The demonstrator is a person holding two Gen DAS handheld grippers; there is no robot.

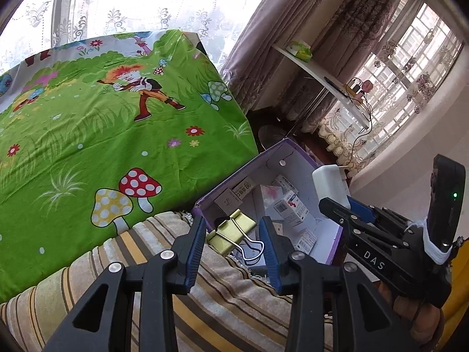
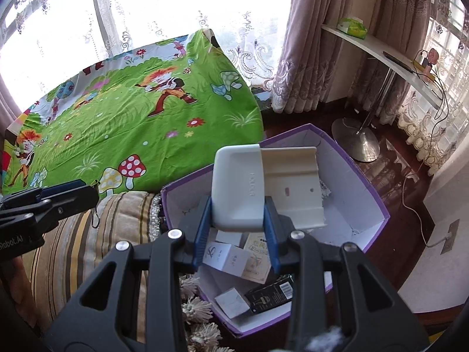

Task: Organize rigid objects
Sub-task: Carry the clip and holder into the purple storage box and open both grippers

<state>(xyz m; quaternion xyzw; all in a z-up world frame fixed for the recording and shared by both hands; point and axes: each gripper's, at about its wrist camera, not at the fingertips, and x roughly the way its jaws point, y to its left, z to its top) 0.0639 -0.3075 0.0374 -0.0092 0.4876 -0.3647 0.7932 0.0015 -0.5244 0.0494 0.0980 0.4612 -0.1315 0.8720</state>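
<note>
Right gripper (image 2: 237,228), centre frame, clamps my white holder (image 2: 238,184) above the purple box (image 2: 378,205) for dropping, while left gripper (image 1: 233,240) carries a gold binder clip (image 1: 230,231) over.

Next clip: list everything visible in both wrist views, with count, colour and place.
Binder clip: one, gold, between the left gripper's fingers, near the box's edge.
Plastic holder: one, white, clamped above the box.
Open box: one, purple outside, white inside, beside the striped cushion.
Small cartons: several, mostly white, one black, inside the box.
Cartoon sheet: one, green with mushrooms, behind the box.
Striped cushion: one, beige and yellow, under the left gripper.
Shelf: one, white, by the curtains.
Tissue box: one, green, on the shelf.
Left hand-held gripper: black, blue pads.
Right hand-held gripper: same colours.
</note>
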